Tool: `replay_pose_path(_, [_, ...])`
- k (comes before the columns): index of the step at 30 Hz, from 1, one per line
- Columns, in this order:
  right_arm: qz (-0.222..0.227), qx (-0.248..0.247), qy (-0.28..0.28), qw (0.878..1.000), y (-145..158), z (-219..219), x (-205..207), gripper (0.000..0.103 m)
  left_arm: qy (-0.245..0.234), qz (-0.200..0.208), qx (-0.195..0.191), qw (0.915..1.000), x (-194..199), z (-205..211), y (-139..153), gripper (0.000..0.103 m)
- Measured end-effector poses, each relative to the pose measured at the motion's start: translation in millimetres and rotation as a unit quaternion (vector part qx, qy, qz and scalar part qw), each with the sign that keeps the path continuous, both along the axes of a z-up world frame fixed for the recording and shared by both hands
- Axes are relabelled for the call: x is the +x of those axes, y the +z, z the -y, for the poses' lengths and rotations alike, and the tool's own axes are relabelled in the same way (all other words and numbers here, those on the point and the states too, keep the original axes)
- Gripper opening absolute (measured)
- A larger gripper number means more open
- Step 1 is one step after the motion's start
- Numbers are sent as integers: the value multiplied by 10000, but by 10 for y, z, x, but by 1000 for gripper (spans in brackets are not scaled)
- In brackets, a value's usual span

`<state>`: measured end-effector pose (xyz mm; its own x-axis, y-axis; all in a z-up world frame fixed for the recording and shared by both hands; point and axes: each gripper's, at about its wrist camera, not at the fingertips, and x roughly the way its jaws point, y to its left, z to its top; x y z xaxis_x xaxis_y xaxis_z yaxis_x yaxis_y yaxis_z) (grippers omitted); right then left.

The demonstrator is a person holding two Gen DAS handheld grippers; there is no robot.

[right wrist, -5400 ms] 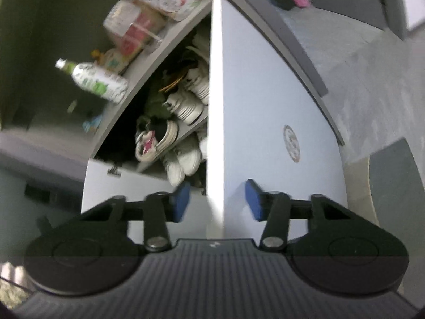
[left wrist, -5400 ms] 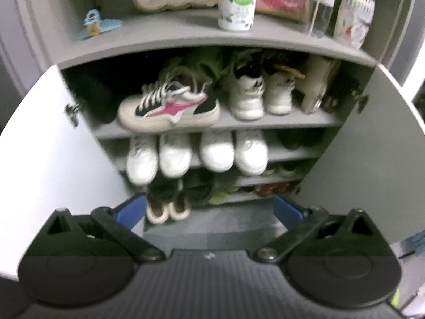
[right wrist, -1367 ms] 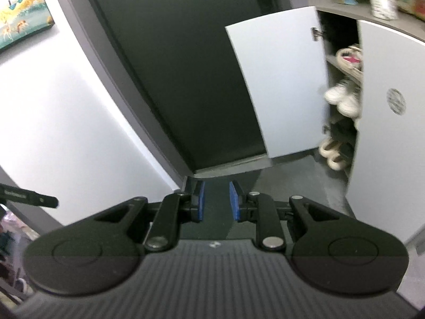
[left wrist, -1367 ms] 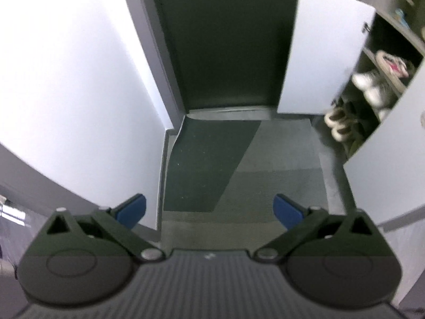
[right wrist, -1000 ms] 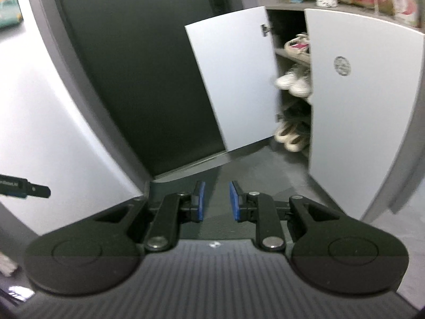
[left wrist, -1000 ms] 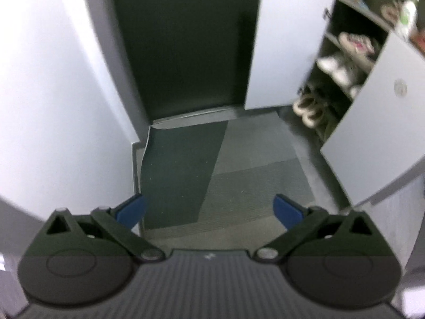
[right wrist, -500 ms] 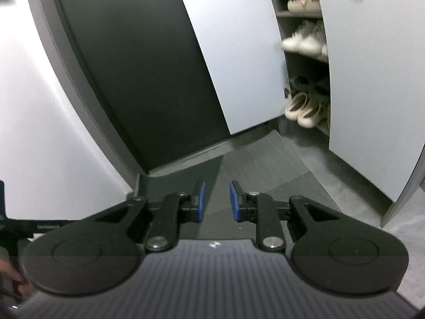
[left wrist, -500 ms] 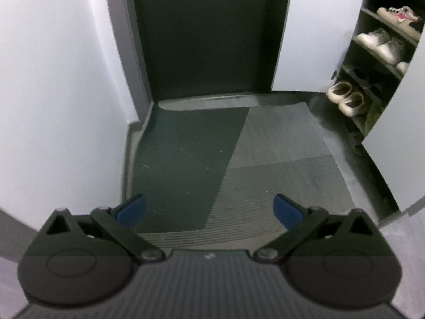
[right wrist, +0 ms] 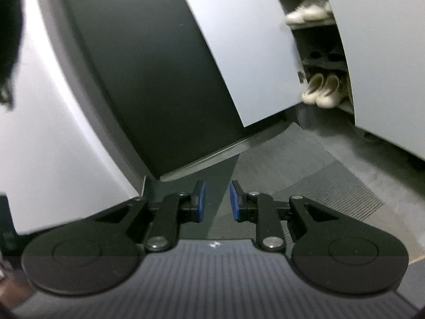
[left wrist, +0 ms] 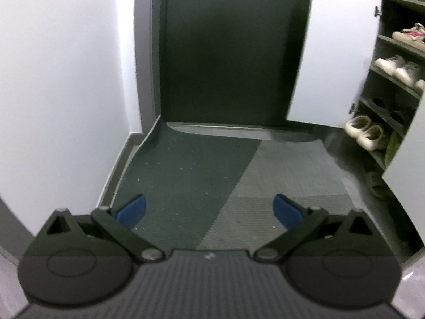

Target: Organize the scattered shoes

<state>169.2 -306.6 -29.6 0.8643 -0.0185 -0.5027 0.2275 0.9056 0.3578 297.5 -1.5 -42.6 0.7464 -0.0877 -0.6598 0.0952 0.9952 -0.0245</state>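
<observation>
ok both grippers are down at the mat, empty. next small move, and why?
Probably swing both toward the cabinet. The mat shows no loose shoe, and the only shoes in view, like the cream pair, sit on its shelves. The left gripper is wide open, the right gripper nearly closed, neither holding anything.

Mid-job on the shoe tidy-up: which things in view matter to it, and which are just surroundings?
Job:
- shoe cabinet, doors open
- cream shoes on a low shelf
- white sneakers on a middle shelf
- pink-striped sneaker higher up
- left gripper, open, empty
- right gripper, narrow gap, empty

Surroundings:
- floor mat
- dark door
- white wall
</observation>
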Motion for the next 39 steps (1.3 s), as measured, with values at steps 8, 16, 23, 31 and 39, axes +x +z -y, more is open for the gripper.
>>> replay_pose_path(8, [-194,-152,530,9983,105,-113,-253,24,950,389,804,9915,-833,40,345,103])
replay_pose_path(16, [18,-417,731,9965,432,-305,-971,24,861,532,653,9927,-1827,194,601,103])
replay_pose_path(23, [274,-636,748,9948,641,-453,-1494,35,410,87,407,9983,-2337,141,593,103])
replay_pose_path(31, [295,-671,600,9955,651,-559,-1819,102,296,363,771,9959,-2663,206,626,103])
replay_pose_path(39, [468,-995,779,9909,648,-686,-1978,103,442,977,578,9925,-2926,242,784,103])
